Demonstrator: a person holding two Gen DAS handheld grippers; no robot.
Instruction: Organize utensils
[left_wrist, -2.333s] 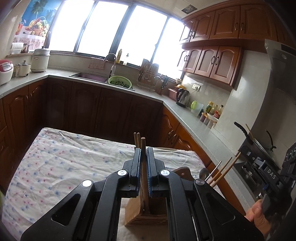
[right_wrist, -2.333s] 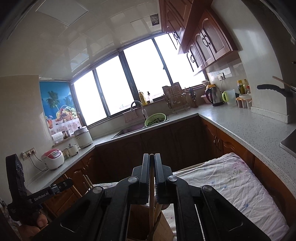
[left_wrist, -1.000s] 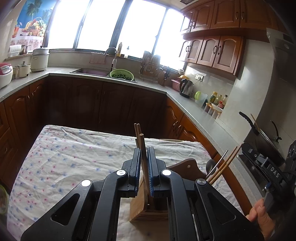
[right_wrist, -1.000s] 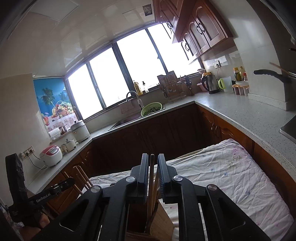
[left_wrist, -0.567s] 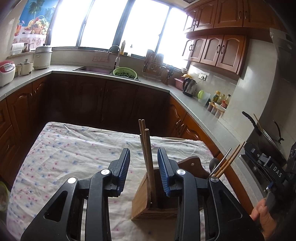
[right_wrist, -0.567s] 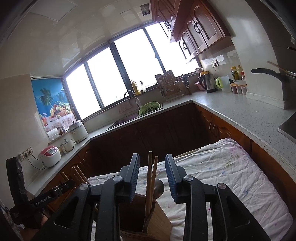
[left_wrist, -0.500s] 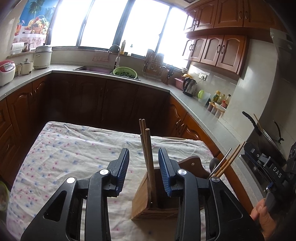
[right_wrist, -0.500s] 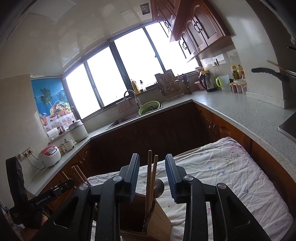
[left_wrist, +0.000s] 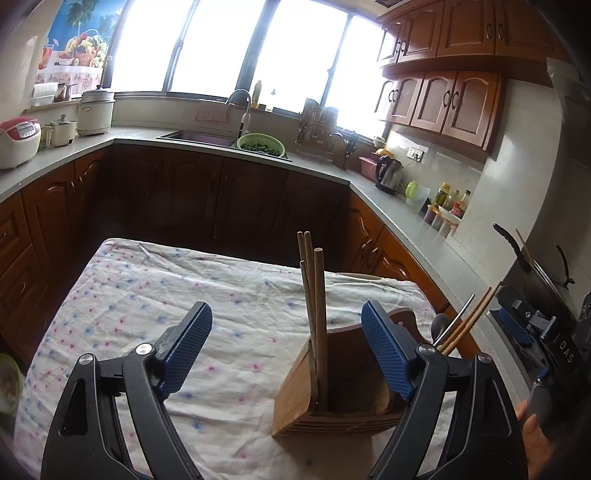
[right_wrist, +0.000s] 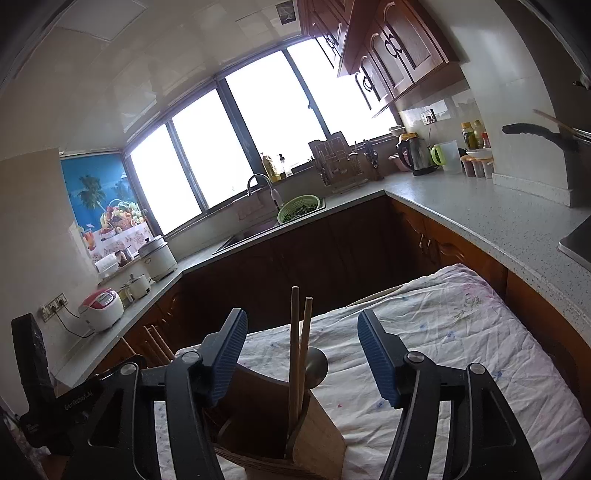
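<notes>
A wooden utensil holder (left_wrist: 332, 387) stands on the cloth-covered table. Several wooden chopsticks (left_wrist: 317, 295) lean upright in its left compartment, loose between the jaws of my left gripper (left_wrist: 286, 317), which are opening; the blue pads touch nothing. In the right wrist view two chopsticks (right_wrist: 295, 350) and a metal spoon (right_wrist: 317, 365) stand in the holder (right_wrist: 317, 435), between the opening jaws of my right gripper (right_wrist: 301, 321), untouched. The right gripper's body (left_wrist: 524, 325) shows at the right edge of the left wrist view.
The table wears a white flowered cloth (left_wrist: 147, 295). One chopstick (left_wrist: 354, 275) lies at its far edge. Dark cabinets and a grey counter (left_wrist: 406, 229) wrap around behind, with a kettle (left_wrist: 388, 177) and a green colander (left_wrist: 262, 144). A stove with a pan (left_wrist: 535, 266) is at right.
Both grippers were shut on chopsticks over the holder a second ago. Both have let go and spread wide, and the chopsticks now stand free in the holder.
</notes>
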